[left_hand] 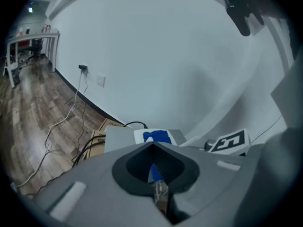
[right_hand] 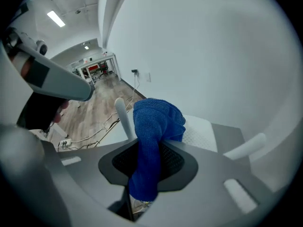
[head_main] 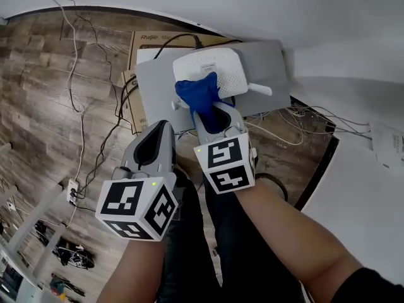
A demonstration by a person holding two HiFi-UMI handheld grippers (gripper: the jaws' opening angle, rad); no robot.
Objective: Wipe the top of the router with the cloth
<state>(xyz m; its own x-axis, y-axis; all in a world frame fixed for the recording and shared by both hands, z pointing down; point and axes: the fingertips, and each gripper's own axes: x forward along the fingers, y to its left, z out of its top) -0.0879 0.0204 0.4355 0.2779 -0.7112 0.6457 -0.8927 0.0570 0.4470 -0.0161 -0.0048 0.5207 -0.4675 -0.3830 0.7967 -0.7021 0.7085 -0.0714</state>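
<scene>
Right gripper (head_main: 214, 115), jaws pinched tight on a blue cloth (head_main: 197, 93), holds the fabric's bunched free end down on the near-left part of a white router (head_main: 218, 68). In the right gripper view, a strip of cloth runs back between the closed jaws while the rest spills forward over the router's top. The left gripper (head_main: 158, 137) hangs nearer the person and to the left, its jaws pressed together with nothing between them; it is well apart from the router and appears to have no part in the work.

The router lies on a grey slab (head_main: 158, 87) stacked over cardboard boxes (head_main: 151, 40) on a wood-look floor (head_main: 50, 93), close to a white wall (head_main: 252, 5). One white antenna (head_main: 259, 88) juts from its right side, and dark cables (head_main: 95, 163) trail away across the floor to the left.

The wiping step looks to be in hand, with the cloth apparently touching the top. Most of the white surface to the far right is uncovered and, by this reading, is left to do. The next stroke calls for a steady drag across that area. It needs enough downward pressure to keep the fabric flat, a firm pinch, and care around the antenna so the light casing is not pushed off the slab.
</scene>
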